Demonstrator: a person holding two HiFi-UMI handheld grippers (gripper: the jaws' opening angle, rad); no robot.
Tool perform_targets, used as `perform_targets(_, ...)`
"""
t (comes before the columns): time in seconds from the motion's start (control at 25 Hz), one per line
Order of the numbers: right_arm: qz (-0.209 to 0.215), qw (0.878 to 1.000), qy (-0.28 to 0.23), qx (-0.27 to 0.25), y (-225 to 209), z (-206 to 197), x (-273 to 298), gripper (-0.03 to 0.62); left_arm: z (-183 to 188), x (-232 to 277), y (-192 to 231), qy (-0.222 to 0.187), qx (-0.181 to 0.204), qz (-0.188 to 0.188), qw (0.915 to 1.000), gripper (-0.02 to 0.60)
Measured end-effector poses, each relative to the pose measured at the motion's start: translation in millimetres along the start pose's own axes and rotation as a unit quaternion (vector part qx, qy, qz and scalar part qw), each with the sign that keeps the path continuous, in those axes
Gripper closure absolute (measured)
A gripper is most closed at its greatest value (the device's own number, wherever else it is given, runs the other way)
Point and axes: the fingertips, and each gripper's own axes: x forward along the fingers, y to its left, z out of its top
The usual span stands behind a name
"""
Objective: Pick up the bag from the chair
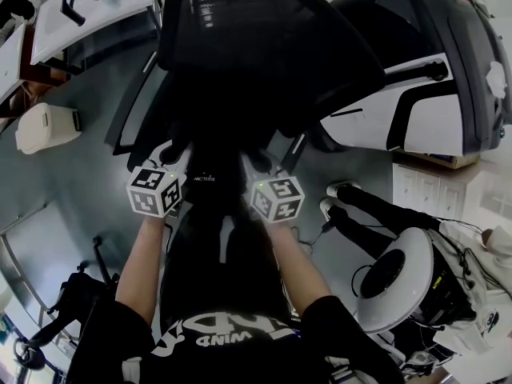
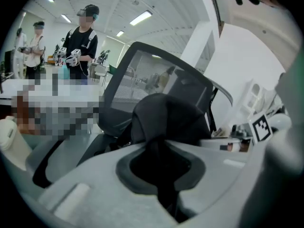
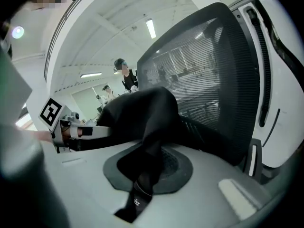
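A black bag (image 1: 210,134) hangs between my two grippers in front of the black mesh office chair (image 1: 264,30). My left gripper (image 1: 166,160) is shut on the bag's black fabric (image 2: 164,113), which runs down between its jaws. My right gripper (image 1: 260,165) is shut on a black strap (image 3: 142,175) of the bag (image 3: 137,113). The chair's mesh back (image 3: 209,75) stands right behind the bag in both gripper views. The bag's underside and the chair seat are hidden in the dark in the head view.
A white and black machine body (image 1: 416,78) stands close at the right of the chair. A white bin (image 1: 44,126) sits on the floor at left, a desk (image 1: 88,6) behind it. People (image 2: 80,42) stand far back at left. A round white device (image 1: 396,278) lies at lower right.
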Motion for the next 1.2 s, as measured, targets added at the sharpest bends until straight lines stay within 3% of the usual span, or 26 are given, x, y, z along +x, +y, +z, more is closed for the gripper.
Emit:
perform_targets(0.44, -0.002, 1.0, -0.024, 0.02, 35.9, 44.6, -54.0, 0.58, 45.5, -54.1, -48.3, -0.017, 0.014, -0.011, 0.9997, 0.566)
perform_targets(0.84, 0.005, 0.998, -0.053, -0.022, 90.4, 73.0, -117.6, 0.58, 72.7, -133.1, -100.1, -0.064, 0.048, -0.037, 0.9961, 0.566)
perform_targets(1.2, 0.019, 0.995, -0.099, -0.021, 130.7, 89.9, -168.5, 0.58, 85.1, -191.0, -139.3, -0.092, 0.063, -0.062, 0.9918, 0.568)
